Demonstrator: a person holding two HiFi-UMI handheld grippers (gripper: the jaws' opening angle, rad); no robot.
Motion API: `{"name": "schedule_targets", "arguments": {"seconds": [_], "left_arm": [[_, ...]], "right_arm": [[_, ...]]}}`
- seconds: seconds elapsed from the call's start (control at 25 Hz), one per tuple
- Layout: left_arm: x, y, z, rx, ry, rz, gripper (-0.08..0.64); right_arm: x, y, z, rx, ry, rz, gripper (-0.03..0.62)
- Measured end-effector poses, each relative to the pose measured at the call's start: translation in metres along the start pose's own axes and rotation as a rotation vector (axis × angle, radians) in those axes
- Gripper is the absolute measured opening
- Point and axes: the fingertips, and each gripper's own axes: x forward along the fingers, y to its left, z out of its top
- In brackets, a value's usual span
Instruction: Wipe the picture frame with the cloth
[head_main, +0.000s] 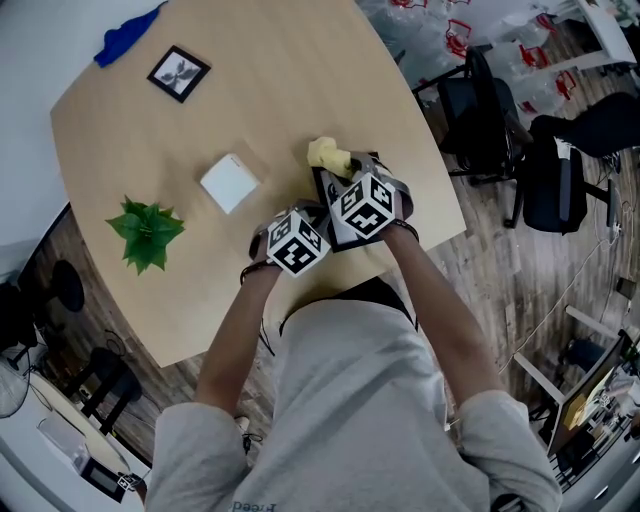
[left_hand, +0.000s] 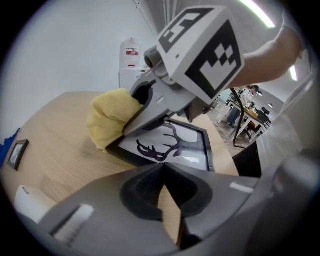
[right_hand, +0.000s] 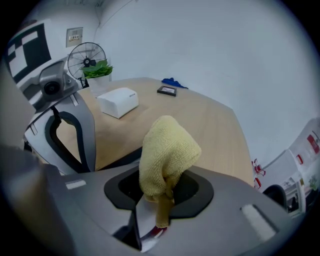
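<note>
Both are clenched: my right gripper (right_hand: 161, 202) pinches the soft cloth (right_hand: 167, 150) by its tail, my left gripper (left_hand: 162, 169) shuts empty just short of the stiff, probably slide-prone picture frame (left_hand: 175, 146).

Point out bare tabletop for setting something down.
Free: the wide table stretch between the small frame and the yellow cloth; also the strip between the plant and the near edge. Crowded around the deer frame.

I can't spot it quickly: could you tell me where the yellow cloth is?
The cloth is clamped in the right claw, against the picture frame near the table's right edge in the head view.
</note>
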Motion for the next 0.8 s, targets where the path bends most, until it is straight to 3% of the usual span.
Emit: {"name": "schedule_targets", "arguments": {"seconds": [0.28, 0.64, 0.8], "left_arm": [[-0.001, 0.0, 0.001, 0.0, 0.0, -0.002, 0.052], [-0.001, 0.0, 0.0, 0.003, -0.002, 0.001, 0.052], [0.0, 0.0, 0.0, 0.007, -0.001, 0.004, 0.052]], "right_arm": [[0.007, 0.027, 0.017, -0.156, 0.023, 0.077, 0.114], [-0.001, 0.048, 0.005, -0.264, 0.054, 0.189, 0.106], [-0.006, 0.058, -0.003, -0.379, 0.086, 0.228, 0.106]]}}
